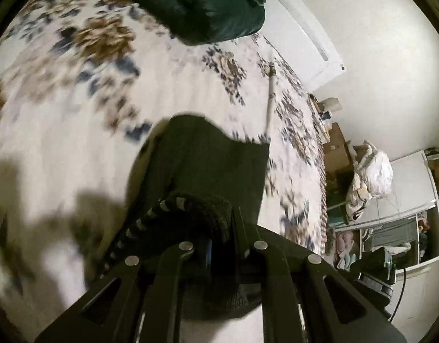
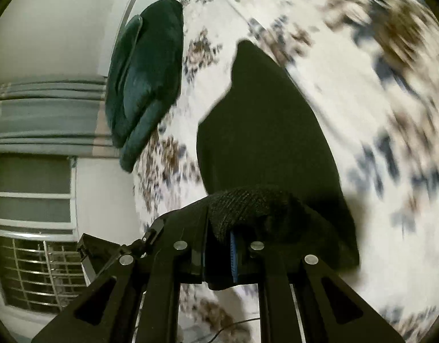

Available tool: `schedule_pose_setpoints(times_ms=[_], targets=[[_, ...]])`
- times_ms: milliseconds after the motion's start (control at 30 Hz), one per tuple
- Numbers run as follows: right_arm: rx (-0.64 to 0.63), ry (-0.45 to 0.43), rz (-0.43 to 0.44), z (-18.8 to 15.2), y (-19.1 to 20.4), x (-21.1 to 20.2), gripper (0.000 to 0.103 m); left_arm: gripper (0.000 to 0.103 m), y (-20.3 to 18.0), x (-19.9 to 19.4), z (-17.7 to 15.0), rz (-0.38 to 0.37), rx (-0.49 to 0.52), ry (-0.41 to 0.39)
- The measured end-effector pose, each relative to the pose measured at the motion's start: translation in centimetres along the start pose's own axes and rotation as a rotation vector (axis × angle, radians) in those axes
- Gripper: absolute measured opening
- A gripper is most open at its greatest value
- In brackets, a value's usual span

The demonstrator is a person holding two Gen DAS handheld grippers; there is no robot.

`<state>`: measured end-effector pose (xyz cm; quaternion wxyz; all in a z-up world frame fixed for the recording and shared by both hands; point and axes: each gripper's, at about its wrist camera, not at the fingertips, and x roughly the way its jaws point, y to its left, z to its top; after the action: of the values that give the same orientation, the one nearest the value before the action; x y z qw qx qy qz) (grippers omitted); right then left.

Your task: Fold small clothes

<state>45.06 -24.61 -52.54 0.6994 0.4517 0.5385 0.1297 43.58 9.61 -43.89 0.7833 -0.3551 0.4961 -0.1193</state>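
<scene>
Hanging between two grippers above a flowered bedspread (image 1: 76, 143), a small black garment (image 1: 208, 165) was the item in hand, held by its ribbed knit edge at two points, probably so that it would drop flat and straight before being laid down for a fold.

Left gripper (image 1: 219, 245): jaws almost fully closed, pinching the ribbed edge of the garment. The cloth bunched over and around the finger ends, and the rest of it draped away from the camera toward the bedspread. Whether the far hem touched the bed could not be told through the blur.

Right gripper (image 2: 219, 248): jaws likewise nearly closed, with only the thickness of cloth between them. A blue pad (image 2: 233, 260) showed on one finger, and the knit edge was folded over the top of it. From this side the garment spread out as a broad dark panel with a notch in its far outline.

Dark green cushion (image 2: 145, 80): lay at the far edge of the bedspread against the white wall, well apart from the garment and not involved.

Surroundings: window with a metal grille (image 2: 33, 271) at one side; shelves and a heap of white bedding (image 1: 371, 174) at the other.

Judgement: the fold itself appeared not yet made; the garment was still being carried at full spread.
</scene>
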Motion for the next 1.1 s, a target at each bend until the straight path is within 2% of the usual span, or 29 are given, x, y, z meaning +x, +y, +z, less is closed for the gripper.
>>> schedule_pose_setpoints(times_ms=[233,300,333,367,433,467,500,567,600,700,767,833,967,1033,1100], targets=[[0.043,-0.037,-0.062,10.9,0.8,5.9,0.013,0.013,0.0,8.5,9.0,-0.016,0.000,0.054],[0.109,-0.027,-0.046,13.9,0.0,7.8,0.018,0.014,0.8,11.0,10.9,-0.028,-0.040,0.100],[0.133,-0.018,-0.044,15.0,-0.5,8.6,0.025,0.015,1.4,11.9,11.6,-0.040,-0.069,0.114],[0.150,-0.017,-0.043,15.8,-0.9,9.2,0.030,0.020,1.9,12.1,11.9,-0.054,-0.091,0.115],[0.128,-0.047,-0.050,16.6,-0.9,9.2,0.051,0.034,3.2,11.8,12.5,-0.102,-0.155,0.083],[0.101,-0.058,-0.049,17.0,-0.6,9.1,0.053,0.050,4.3,11.5,12.8,-0.152,-0.201,0.061],[0.077,-0.057,-0.062,17.1,-0.4,9.0,0.058,0.059,4.8,11.2,13.0,-0.155,-0.226,0.050],[0.010,-0.054,-0.114,17.0,0.0,8.8,0.060,0.059,5.8,10.3,13.2,-0.162,-0.244,0.031],[-0.028,-0.047,-0.137,16.6,0.0,8.7,0.061,0.059,6.0,9.5,12.9,-0.134,-0.224,0.024],[-0.120,-0.017,-0.225,15.3,-0.5,8.7,0.065,0.059,6.1,6.5,10.7,-0.055,-0.121,-0.003],[-0.153,0.030,-0.282,14.1,-1.6,8.7,0.066,0.059,6.1,4.6,8.3,0.025,-0.051,-0.007],[-0.161,0.054,-0.303,13.0,-2.7,8.2,0.065,0.059,6.4,2.2,4.5,0.109,-0.007,-0.005],[-0.188,0.139,-0.313,10.8,-4.8,6.9,0.071,0.059,7.6,-1.1,-3.3,0.147,-0.075,0.046],[-0.208,0.187,-0.314,10.2,-5.3,6.5,0.071,0.059,8.1,-2.0,-6.8,0.121,-0.152,0.072],[-0.239,0.228,-0.310,10.1,-5.3,6.5,0.071,0.059,8.5,-1.9,-9.7,0.057,-0.237,0.089]])
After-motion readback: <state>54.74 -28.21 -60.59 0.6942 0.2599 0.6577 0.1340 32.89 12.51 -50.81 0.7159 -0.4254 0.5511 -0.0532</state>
